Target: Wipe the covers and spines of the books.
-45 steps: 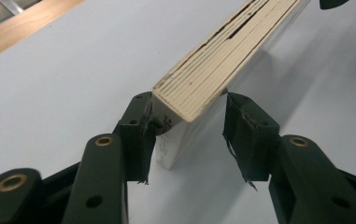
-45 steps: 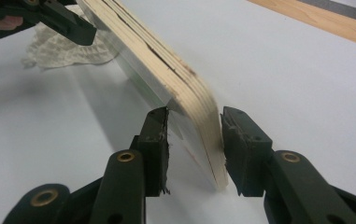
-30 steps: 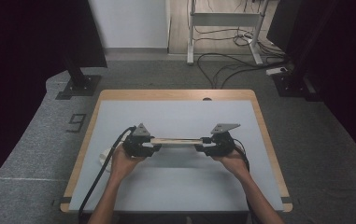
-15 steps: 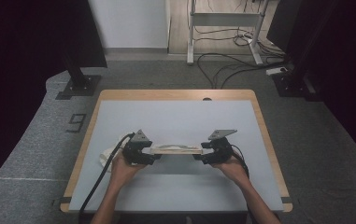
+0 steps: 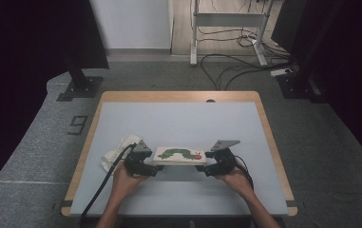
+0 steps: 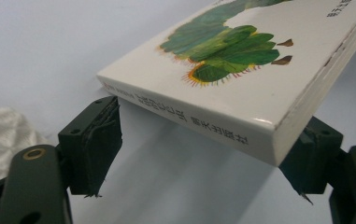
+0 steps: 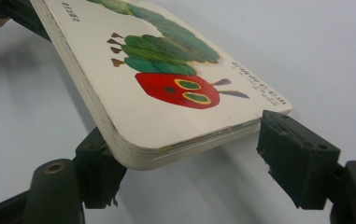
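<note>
Both hands low at near table [image 5: 178, 123] edge, grippers facing inward – left gripper [image 5: 143, 164] and right gripper [image 5: 214, 166] at book [image 5: 179, 155] ends. Jaws just been opening – book between them, pads loose. Cloth [image 5: 117, 151] left.

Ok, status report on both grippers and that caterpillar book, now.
Left gripper and right gripper: jaws just opening, one at each end of the book. Book cover-up, low over the table. Crumpled white wrapper beside left gripper, not blocking.
</note>
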`<state>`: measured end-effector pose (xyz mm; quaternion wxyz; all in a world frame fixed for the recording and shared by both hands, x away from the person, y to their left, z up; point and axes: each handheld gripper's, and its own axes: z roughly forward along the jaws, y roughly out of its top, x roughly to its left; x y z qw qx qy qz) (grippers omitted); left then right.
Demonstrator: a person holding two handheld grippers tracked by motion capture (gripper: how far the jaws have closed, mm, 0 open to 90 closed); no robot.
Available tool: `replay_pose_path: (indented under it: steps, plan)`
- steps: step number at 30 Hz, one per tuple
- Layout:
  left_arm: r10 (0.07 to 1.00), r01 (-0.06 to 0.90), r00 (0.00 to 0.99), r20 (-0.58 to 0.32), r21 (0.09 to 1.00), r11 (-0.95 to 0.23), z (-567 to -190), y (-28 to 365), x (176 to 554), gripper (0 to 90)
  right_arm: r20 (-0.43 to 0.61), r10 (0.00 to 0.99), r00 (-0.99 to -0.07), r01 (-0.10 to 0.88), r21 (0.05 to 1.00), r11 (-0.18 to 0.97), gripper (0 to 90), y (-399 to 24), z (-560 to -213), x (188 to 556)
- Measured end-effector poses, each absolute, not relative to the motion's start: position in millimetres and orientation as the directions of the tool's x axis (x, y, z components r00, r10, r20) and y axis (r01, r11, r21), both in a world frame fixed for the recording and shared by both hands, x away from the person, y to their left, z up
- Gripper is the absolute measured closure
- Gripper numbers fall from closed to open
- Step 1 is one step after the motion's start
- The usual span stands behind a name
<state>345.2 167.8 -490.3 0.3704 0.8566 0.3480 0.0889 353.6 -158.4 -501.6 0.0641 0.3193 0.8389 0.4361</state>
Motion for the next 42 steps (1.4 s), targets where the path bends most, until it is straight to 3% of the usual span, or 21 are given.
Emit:
replay_pose_path:
  steps: [14,37,42]
  plan:
    - [0.634,0.529,0.761,-0.135,0.696,-0.486,-500.1,163.5,329.3,21.4,0.143,0.589,-0.796,0.462,0.773,0.435,22.0,-155.6,-511.1,336.9]
    - [0.614,0.501,0.787,-0.062,0.645,-0.577,-519.1,156.1,315.0,20.0,0.102,0.561,-0.821,0.427,0.762,0.487,20.1,-154.5,-530.8,322.1]
    - [0.602,0.510,0.790,-0.120,0.674,-0.534,-513.9,160.6,314.6,23.0,0.117,0.553,-0.825,0.429,0.766,0.479,21.2,-156.0,-532.0,321.6]
